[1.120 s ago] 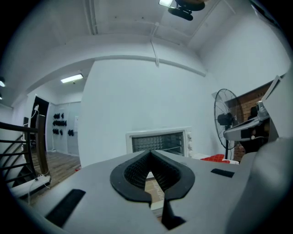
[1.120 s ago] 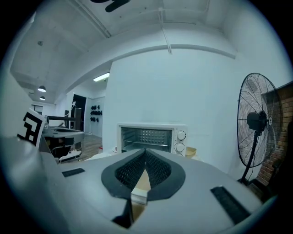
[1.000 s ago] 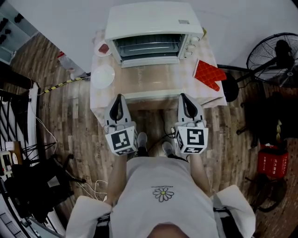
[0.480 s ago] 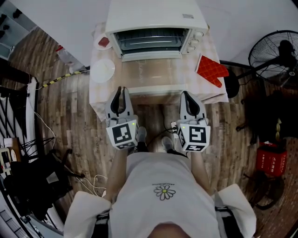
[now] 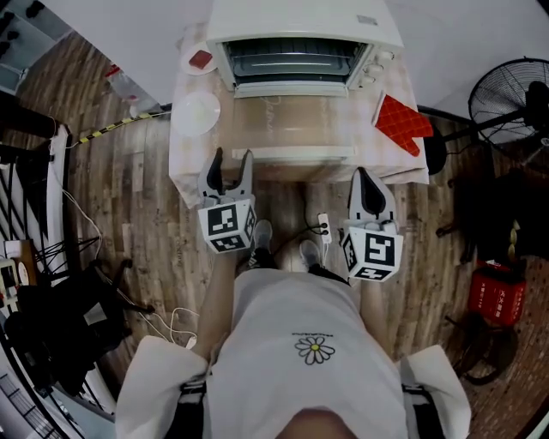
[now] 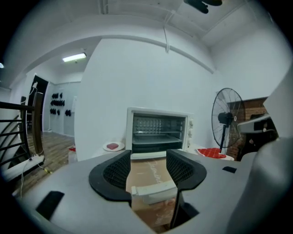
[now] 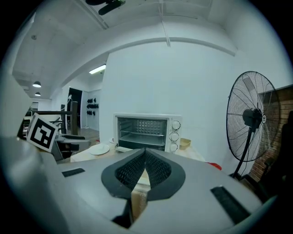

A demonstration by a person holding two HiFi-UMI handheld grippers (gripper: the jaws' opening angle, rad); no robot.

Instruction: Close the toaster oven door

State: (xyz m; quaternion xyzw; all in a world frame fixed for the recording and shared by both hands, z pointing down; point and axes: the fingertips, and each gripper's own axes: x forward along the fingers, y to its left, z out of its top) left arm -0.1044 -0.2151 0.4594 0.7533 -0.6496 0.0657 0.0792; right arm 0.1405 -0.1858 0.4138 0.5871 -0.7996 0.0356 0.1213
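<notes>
Lying open, toaster oven door [image 5: 296,124] over counter [image 5: 193,159]; left hand-held gripper [image 5: 233,156] jaws just opened wide, gripping nothing; right hand-held gripper [image 5: 361,174] pressed together

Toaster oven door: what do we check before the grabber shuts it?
1. Door lying flat, open: ok.
2. Left gripper jaws have just been opening, now apart, gripping nothing: ok.
3. Handle shows between its jaws in the left gripper view: ok.
4. Right gripper shut, empty, off the door: ok.
5. White plate and red mitt lie beside the door, not on it: ok.
6. Toaster oven hot: cannot tell.
</notes>
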